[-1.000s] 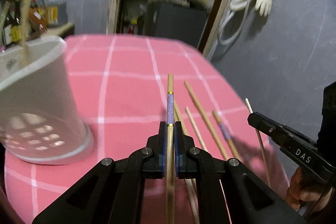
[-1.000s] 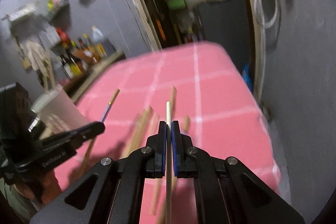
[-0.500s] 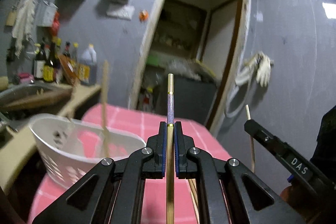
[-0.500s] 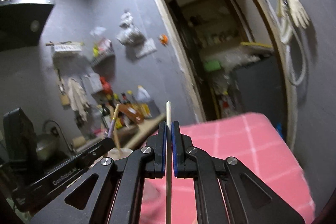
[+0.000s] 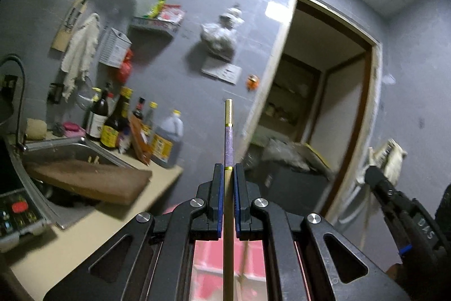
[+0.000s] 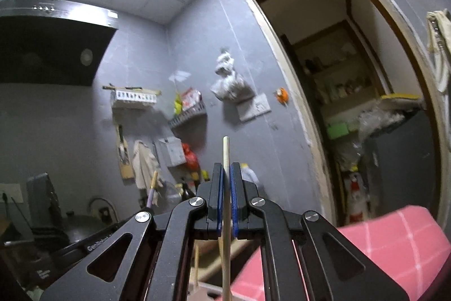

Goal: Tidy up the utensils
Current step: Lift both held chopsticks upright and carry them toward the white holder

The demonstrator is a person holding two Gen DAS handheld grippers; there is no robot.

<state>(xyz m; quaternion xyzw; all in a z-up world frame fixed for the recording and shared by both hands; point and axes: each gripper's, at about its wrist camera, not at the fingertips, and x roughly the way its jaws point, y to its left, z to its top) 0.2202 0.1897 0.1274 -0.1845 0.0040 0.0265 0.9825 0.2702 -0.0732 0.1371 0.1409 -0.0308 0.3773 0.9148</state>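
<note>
Both tongs swing up from the pink checked bench point(image 6: 394, 239) toward the wall: the left tongs point(image 5: 228, 174) pinch a purple-banded wooden chopstick point(image 5: 228, 143), the right tongs point(image 6: 226, 174) pinch a plain pale wooden chopstick point(image 6: 225, 151). Both are airborne, likely bound for a holder.

L gripper point(image 5: 228, 174) + R gripper point(image 6: 226, 174) clamped, raised
</note>
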